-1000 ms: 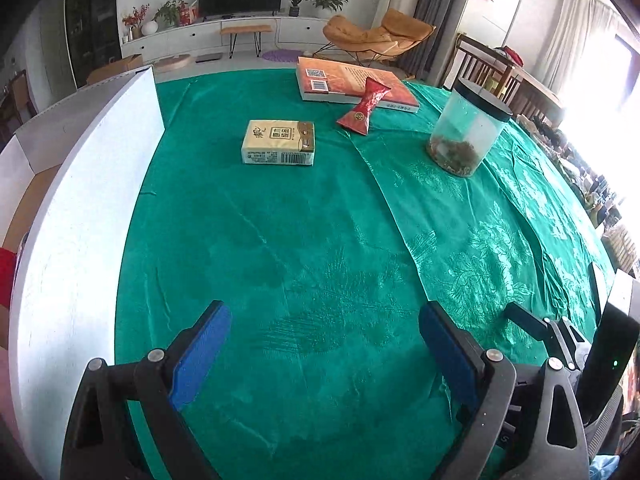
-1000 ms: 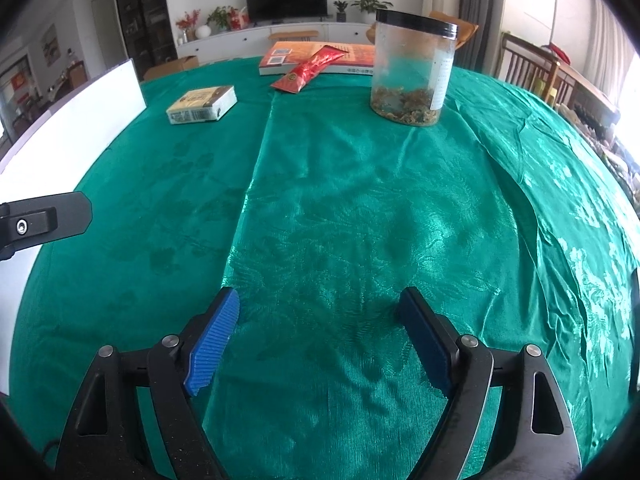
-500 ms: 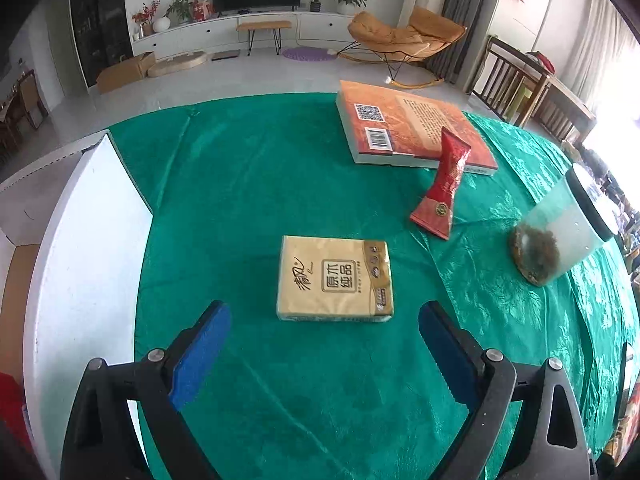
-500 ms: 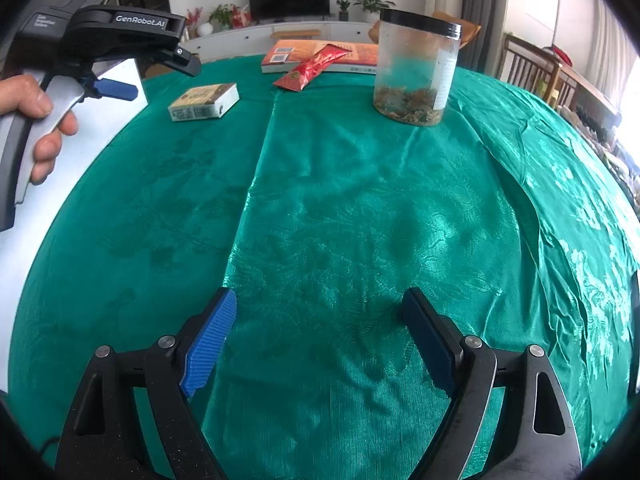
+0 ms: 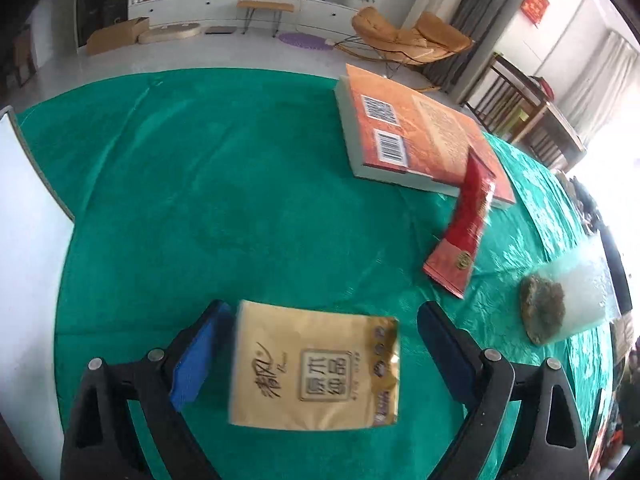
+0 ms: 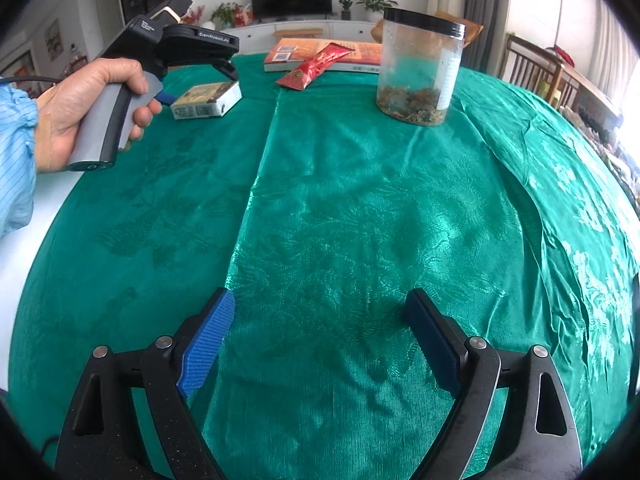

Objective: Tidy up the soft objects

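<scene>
Left gripper (image 5: pixel 320 356) spread, jaws just closing around tissue pack (image 5: pixel 314 364), pads clear. Right gripper (image 6: pixel 320 344) spread, just opening, over bare cloth. Lidded jar (image 6: pixel 418 72) holds brown dried matter; open tablecloth (image 6: pixel 360 220) between.

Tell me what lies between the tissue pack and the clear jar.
In the right wrist view, only bare green tablecloth separates the tissue pack from the clear jar; the red packet sits farther back.

Green leaf-patterned tablecloth (image 5: pixel 240 184); tan tissue pack (image 5: pixel 312 364); red sachet (image 5: pixel 464 232); orange book (image 5: pixel 420 136)
</scene>
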`<state>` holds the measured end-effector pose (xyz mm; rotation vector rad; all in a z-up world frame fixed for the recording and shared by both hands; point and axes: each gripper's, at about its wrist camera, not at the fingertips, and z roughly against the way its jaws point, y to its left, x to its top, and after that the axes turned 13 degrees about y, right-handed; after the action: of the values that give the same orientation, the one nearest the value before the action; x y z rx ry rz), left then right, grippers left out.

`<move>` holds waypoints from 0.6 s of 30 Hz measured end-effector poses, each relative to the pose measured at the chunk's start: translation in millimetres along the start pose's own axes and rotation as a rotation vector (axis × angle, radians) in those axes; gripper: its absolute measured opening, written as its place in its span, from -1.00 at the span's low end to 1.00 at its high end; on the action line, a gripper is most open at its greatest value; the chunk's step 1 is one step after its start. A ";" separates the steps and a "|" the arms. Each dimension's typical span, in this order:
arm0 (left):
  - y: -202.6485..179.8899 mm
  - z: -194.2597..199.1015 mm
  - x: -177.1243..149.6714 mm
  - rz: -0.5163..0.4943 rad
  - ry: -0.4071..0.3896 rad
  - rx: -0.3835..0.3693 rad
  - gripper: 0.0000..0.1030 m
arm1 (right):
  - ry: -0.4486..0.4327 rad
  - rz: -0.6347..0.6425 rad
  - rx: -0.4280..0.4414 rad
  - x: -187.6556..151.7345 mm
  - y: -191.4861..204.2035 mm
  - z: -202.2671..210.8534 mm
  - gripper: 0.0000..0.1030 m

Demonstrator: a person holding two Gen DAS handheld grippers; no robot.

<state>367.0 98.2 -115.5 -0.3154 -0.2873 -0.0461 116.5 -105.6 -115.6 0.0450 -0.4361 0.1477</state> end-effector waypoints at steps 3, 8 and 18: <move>-46.1 -1.9 -33.0 -0.182 0.126 -0.345 0.65 | 0.000 0.000 0.000 -0.1 0.1 -0.1 0.74; -91.1 29.0 -63.4 -0.325 0.022 -0.388 0.62 | 0.001 0.001 0.000 0.0 -0.4 -0.1 0.75; -28.2 17.0 -117.5 -0.112 -0.029 0.029 0.64 | 0.002 -0.014 0.040 0.1 -6.2 2.9 0.75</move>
<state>247.3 76.8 -125.2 -0.2710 -0.3339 -0.1478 116.4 -111.9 -113.0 0.0870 -0.4312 0.1426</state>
